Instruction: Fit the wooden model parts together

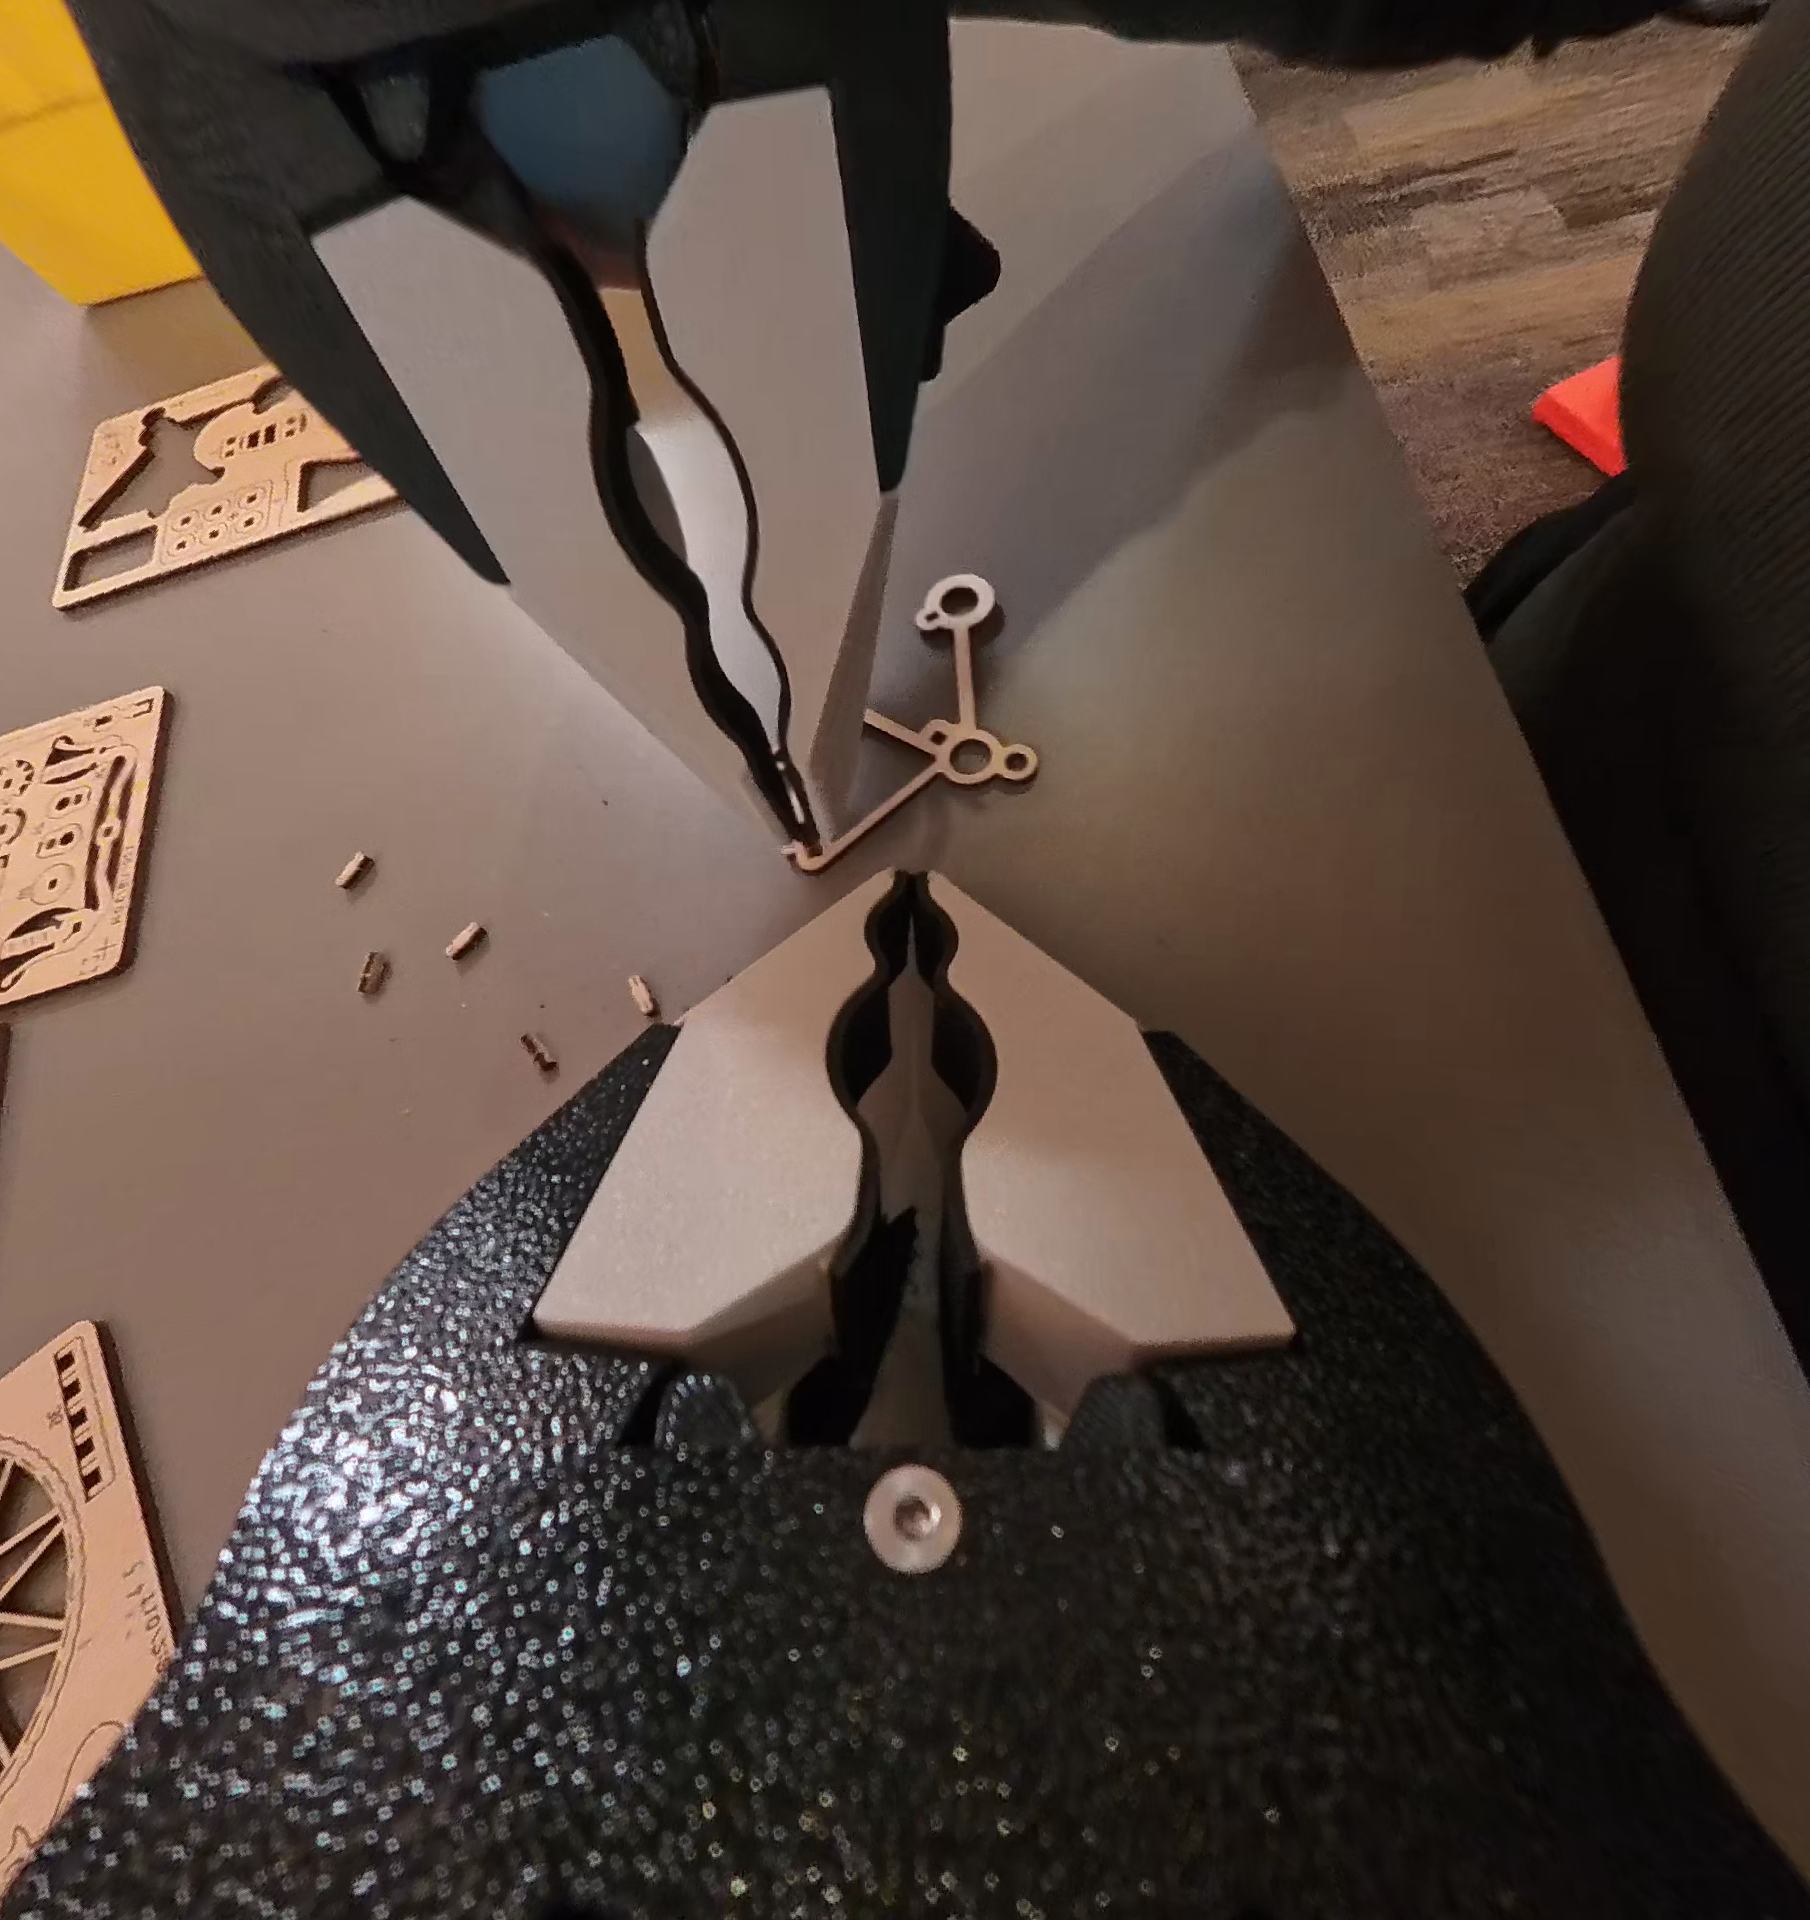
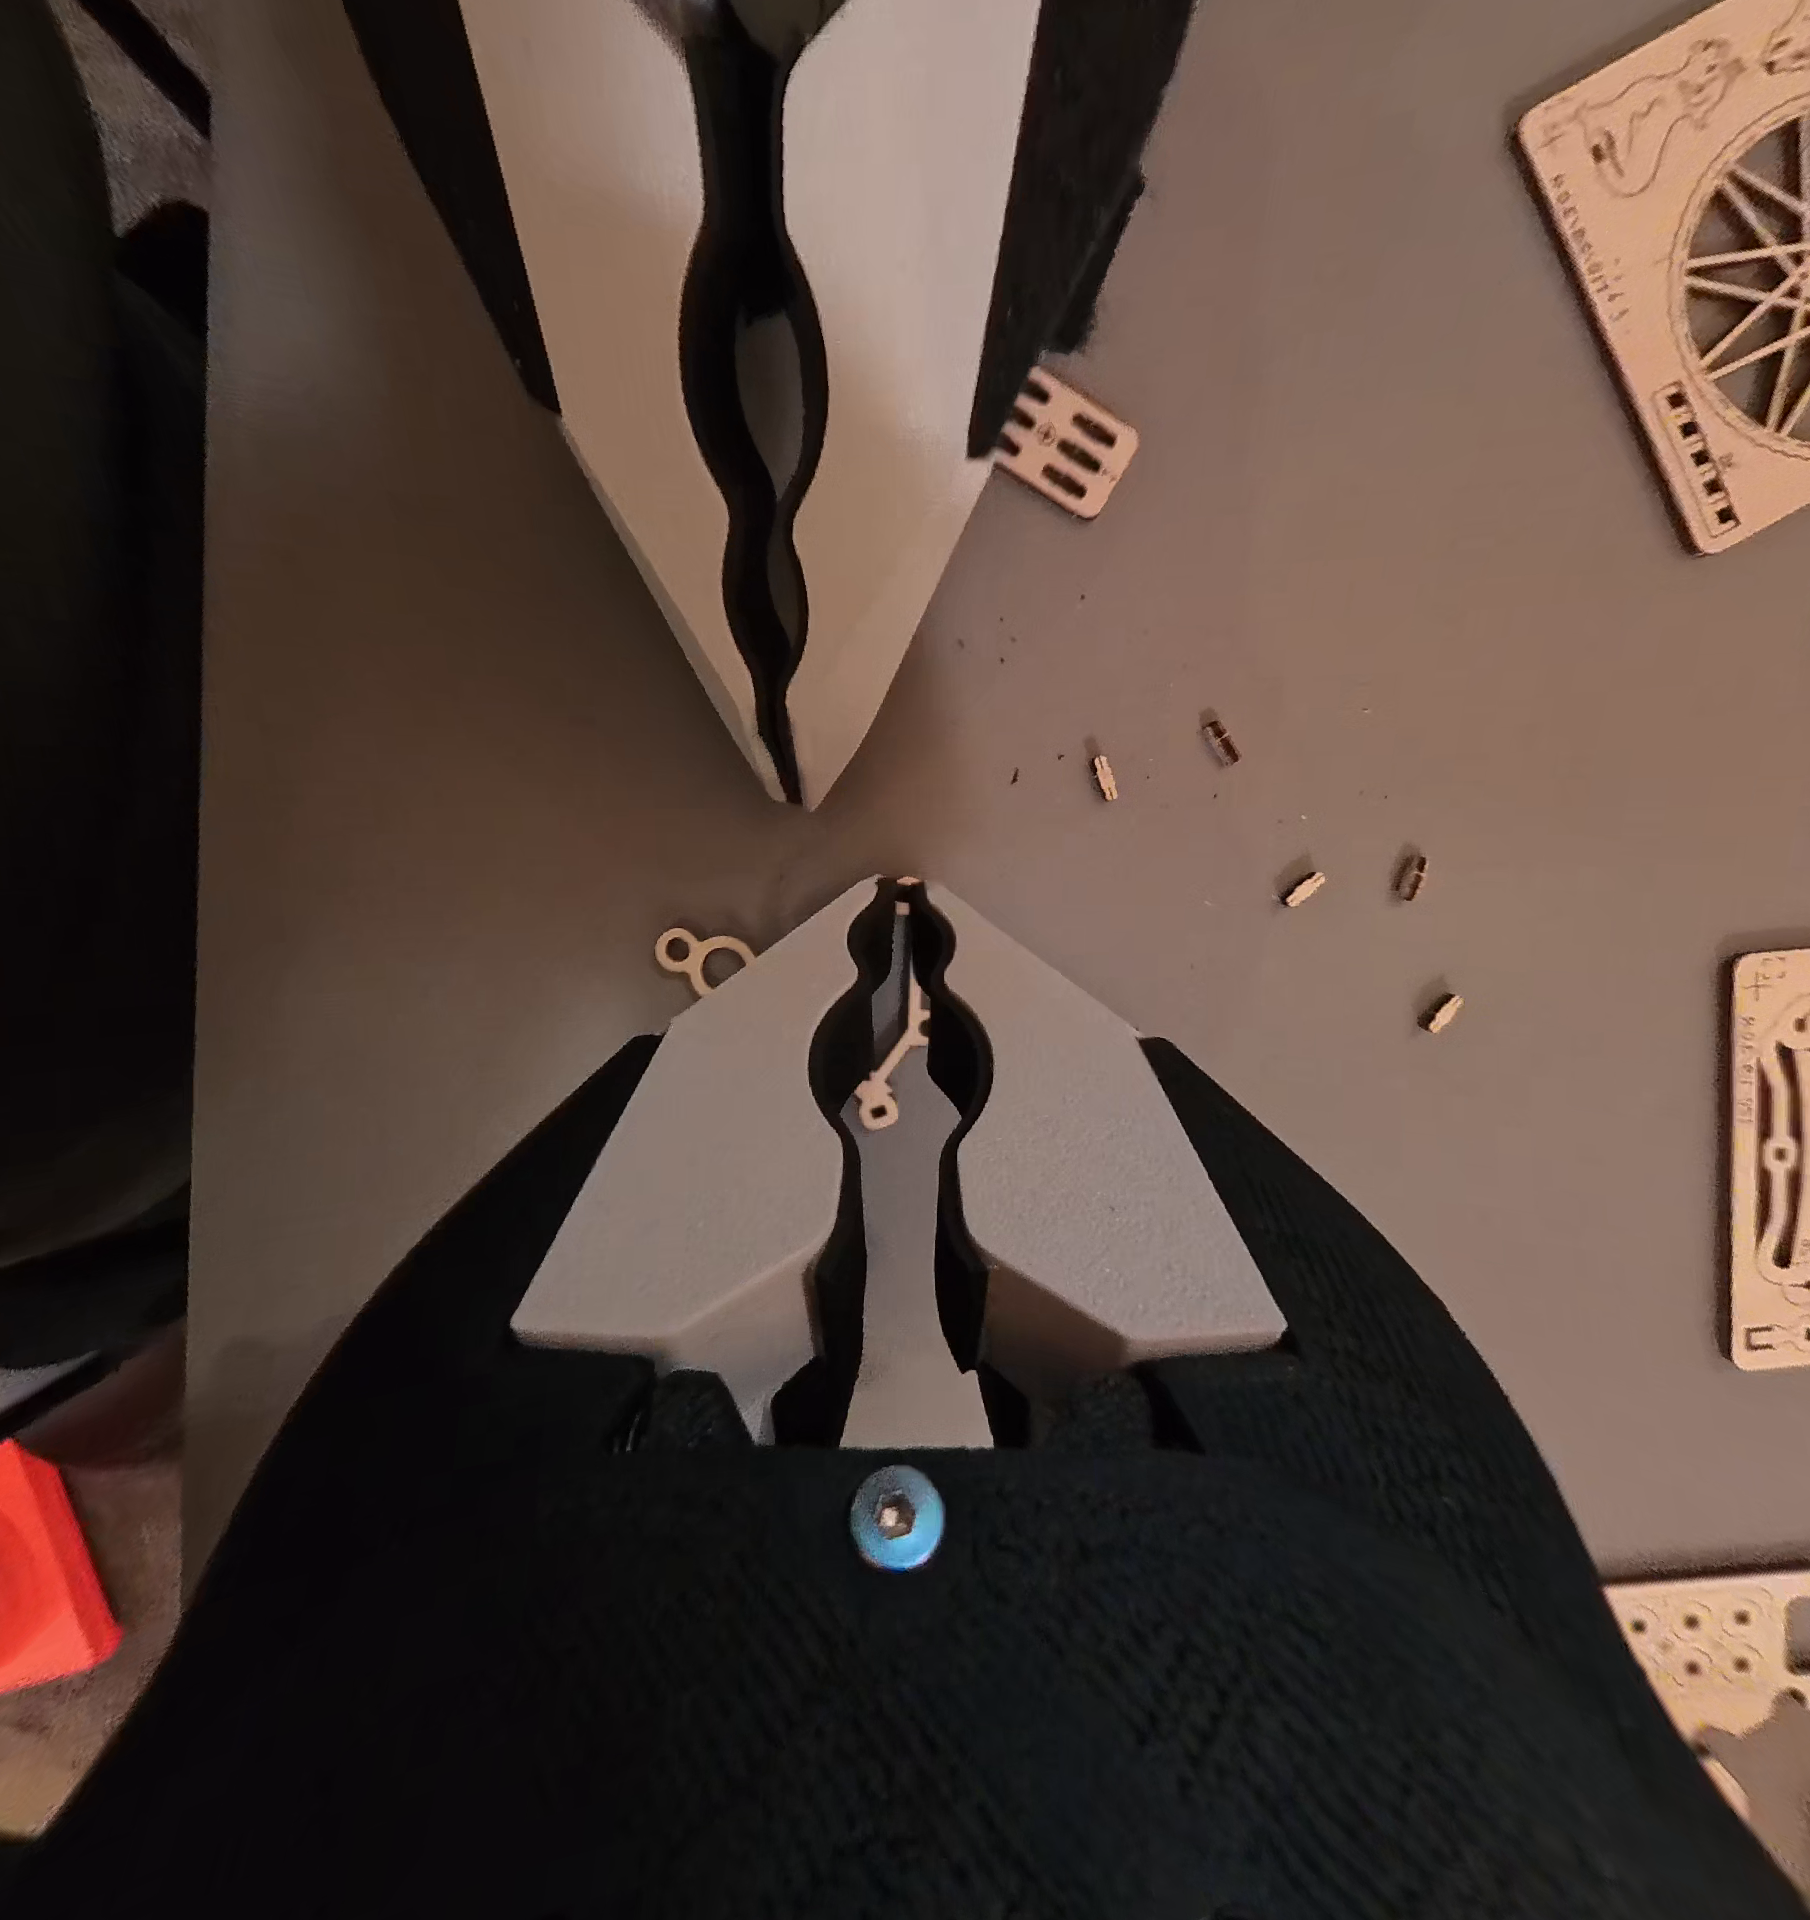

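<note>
A thin wooden frame piece (image 1: 968,758) with ring-shaped ends lies low over the grey table (image 1: 1244,675). My right gripper (image 1: 799,826) comes in from the top of the left wrist view and is shut on the frame's near corner. In the right wrist view, the right gripper (image 2: 896,883) shows the frame piece (image 2: 885,1086) through the gap between its fingers, with one ring poking out to the left. My left gripper (image 1: 906,878) is shut with nothing seen in it, its tip just short of the frame. It also shows from above in the right wrist view (image 2: 792,795).
Several small wooden pegs (image 1: 465,940) lie loose on the table (image 2: 1301,888). Laser-cut wooden sheets (image 1: 205,488) lie to one side, one with a spoked wheel (image 2: 1763,270). A yellow object (image 1: 49,135) stands far off. A red block (image 2: 7,1569) lies past the table edge. Less than 4 cm separates the two grippers' tips.
</note>
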Demonstrator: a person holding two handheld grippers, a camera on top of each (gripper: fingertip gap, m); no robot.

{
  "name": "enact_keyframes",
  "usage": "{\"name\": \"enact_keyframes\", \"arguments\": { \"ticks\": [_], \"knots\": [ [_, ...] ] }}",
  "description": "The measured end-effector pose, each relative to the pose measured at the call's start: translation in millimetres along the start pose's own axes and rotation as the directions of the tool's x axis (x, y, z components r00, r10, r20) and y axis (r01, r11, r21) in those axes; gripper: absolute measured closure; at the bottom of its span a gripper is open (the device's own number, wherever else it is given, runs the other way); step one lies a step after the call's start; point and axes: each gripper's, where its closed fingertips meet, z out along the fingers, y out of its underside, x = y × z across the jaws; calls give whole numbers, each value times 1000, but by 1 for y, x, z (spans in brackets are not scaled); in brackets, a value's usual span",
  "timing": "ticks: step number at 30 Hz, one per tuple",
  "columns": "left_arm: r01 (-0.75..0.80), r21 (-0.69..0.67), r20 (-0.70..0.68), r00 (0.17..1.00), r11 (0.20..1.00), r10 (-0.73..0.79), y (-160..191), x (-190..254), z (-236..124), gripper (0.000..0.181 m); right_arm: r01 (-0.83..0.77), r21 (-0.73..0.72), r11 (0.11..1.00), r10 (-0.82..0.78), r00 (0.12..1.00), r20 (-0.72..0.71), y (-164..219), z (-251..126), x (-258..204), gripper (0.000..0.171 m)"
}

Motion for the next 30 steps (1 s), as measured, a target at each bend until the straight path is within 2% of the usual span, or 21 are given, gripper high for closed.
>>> {"name": "enact_keyframes", "arguments": {
  "ticks": [11, 15, 18, 24, 30],
  "knots": [
    [-22, 106, 97, 995, 994, 12, -18, -13, -10, 181, -22, 338, 941, 50, 996, -75, -10, -16, 29, 170],
    [-124, 158, 225, 971, 980, 87, -26, -22, -25, 181, 18, 473, 881, 59, 987, -148, -16, -23, 43, 170],
    [-185, 258, 318, 943, 948, 98, -36, -27, -45, 181, 46, 551, 833, 99, 968, -231, -18, -31, 59, 170],
    [-145, 500, 345, 938, 854, -43, -48, -34, -77, 181, 208, 629, 749, 184, 847, -499, -15, -58, 95, 170],
    [-159, 529, 336, 941, 833, -34, -48, -30, -80, 181, 292, 644, 707, 247, 752, -611, -10, -80, 106, 170]
  ]
}}
